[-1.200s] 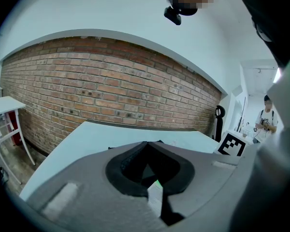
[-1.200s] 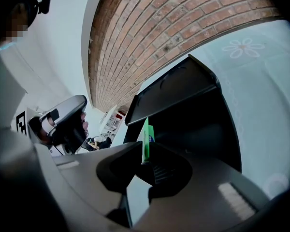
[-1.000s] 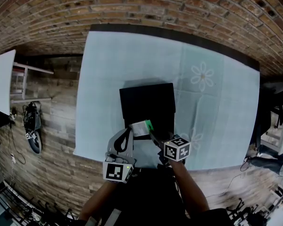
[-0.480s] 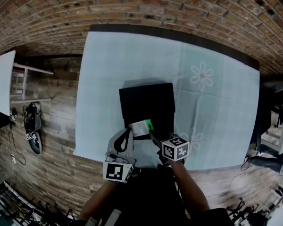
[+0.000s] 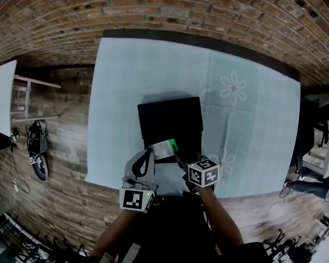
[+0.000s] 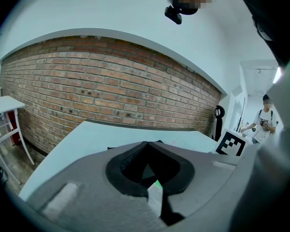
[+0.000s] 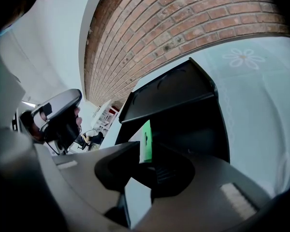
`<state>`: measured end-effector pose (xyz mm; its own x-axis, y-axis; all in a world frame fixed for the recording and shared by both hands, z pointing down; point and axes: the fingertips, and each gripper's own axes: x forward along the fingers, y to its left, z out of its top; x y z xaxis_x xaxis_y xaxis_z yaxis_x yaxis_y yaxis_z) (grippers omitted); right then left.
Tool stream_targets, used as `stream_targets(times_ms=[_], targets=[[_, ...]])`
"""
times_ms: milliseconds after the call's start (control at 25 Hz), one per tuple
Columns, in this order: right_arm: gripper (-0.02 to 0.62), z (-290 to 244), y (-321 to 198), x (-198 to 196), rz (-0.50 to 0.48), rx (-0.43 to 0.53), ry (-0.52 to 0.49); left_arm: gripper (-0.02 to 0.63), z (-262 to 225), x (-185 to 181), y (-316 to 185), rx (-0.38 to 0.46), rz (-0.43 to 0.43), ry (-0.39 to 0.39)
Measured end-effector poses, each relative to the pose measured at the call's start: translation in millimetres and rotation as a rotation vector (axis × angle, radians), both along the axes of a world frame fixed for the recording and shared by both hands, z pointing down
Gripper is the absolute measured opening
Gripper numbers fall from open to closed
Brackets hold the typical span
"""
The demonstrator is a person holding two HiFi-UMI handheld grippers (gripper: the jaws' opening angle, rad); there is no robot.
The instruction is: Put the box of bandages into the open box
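Note:
A black open box (image 5: 170, 116) lies on the light blue tablecloth (image 5: 126, 92). The box of bandages (image 5: 164, 148), white with a green end, leans over the black box's near edge. My right gripper (image 5: 178, 159) is at its right side. In the right gripper view the box of bandages (image 7: 146, 139) stands between the jaws of the right gripper (image 7: 146, 161). Those jaws have just been opening, and the ribbed right pad shows apart from the box. My left gripper (image 5: 148, 151) is just left of the bandages, tips together. Through the left gripper (image 6: 147, 145) the green end (image 6: 157, 183) shows.
A brick wall runs behind the table. A white side table (image 5: 1, 95) and shoes (image 5: 38, 147) are on the wooden floor to the left. A person (image 6: 266, 122) stands far off at the right in the left gripper view.
The right gripper's marker cube has turned slightly. The box of bandages, the black box and the left gripper stay where they were.

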<state>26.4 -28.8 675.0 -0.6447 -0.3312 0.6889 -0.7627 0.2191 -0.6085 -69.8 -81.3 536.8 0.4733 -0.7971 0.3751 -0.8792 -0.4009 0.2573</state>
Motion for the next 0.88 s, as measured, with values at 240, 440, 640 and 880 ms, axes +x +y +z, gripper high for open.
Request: stream_targets(times_ms=[240, 440, 640, 880], targets=[[0.078, -1.3, -1.2, 2.5, 0.004, 0.006, 0.015, -0.002, -2.2, -1.8, -1.6, -0.001, -0.006, 0.011], [0.078, -4.0, -2.1, 6.2, 0.019, 0.014, 0.025, -0.003, -5.6, -3.6, -0.6, 0.005, -0.004, 0.017], [0.078, -9.4, -4.1, 7.4, 0.03, 0.031, 0.03, -0.002, -9.2, -8.7, 2.0, 0.023, -0.004, 0.014], [0.078, -15.7, -6.1, 6.9, 0.042, 0.048, 0.031, -0.003, -16.5, -13.8, 3.6, 0.035, -0.01, 0.02]])
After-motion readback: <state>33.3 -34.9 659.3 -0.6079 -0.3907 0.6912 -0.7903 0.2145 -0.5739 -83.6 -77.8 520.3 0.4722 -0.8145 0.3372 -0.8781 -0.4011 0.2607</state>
